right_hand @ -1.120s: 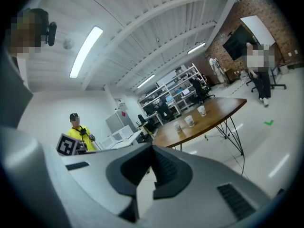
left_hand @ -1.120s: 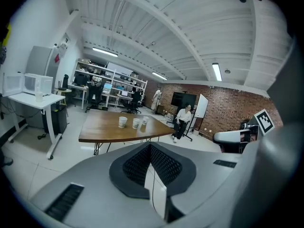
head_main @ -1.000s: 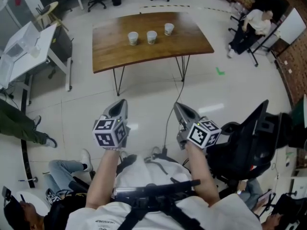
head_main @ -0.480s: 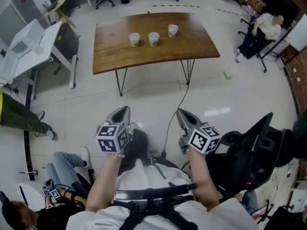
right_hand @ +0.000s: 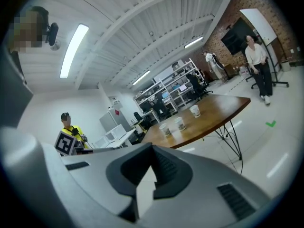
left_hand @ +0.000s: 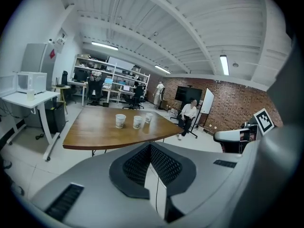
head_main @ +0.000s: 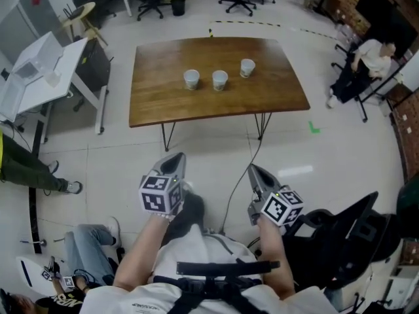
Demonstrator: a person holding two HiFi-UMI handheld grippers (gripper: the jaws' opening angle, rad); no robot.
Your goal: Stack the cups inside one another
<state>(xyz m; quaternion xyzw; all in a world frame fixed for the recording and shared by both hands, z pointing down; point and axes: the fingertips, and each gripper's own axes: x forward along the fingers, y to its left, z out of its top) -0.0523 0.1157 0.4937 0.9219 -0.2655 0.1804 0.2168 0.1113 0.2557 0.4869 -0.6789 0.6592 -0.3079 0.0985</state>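
Cups sit unnested on table; left hand-held gripper, right hand-held gripper clenched empty.

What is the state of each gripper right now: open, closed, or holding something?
Left gripper: jaws closed, holding nothing.
Right gripper: jaws closed, holding nothing.

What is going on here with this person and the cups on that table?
A person holds a left hand-held gripper and a right hand-held gripper, both shut and empty, some way short of a wooden table. Three cups stand on it in a row, apart from one another: the left cup, the middle cup and the right cup. None is stacked yet.
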